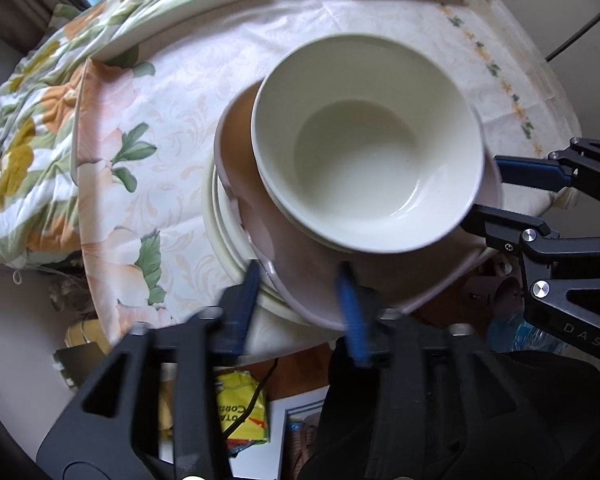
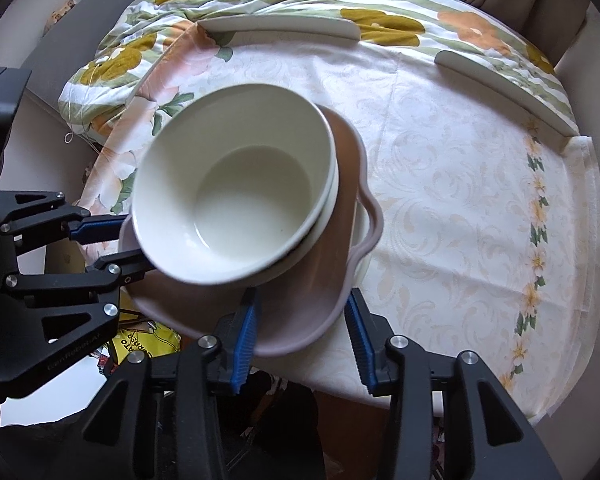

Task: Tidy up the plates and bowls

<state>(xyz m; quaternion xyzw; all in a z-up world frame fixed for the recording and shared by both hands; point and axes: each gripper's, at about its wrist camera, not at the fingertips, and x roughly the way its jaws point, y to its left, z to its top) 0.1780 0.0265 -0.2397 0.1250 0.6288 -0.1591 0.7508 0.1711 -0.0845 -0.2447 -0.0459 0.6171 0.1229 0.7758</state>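
Straddling the near rim of the pinkish tray [image 1: 300,280], the left gripper [image 1: 300,312] has its blue pads parted on either side of that rim, apparently not pressing it. The right gripper [image 2: 304,336] is likewise spread around the tray's near lip without a clear pinch. The cream bowl [image 1: 368,144] sits nested on the tray, which rests on pale plates [image 1: 224,236] at the near edge of the round table [image 2: 440,184]. Judging by this, the stack has been set down; backing both grippers straight off the rim would avoid nudging it, since it overhangs the near edge. Farther across, the cloth is bare up to the white edge guards [image 2: 280,26] at the far side, leaving room to slide the stack inward.
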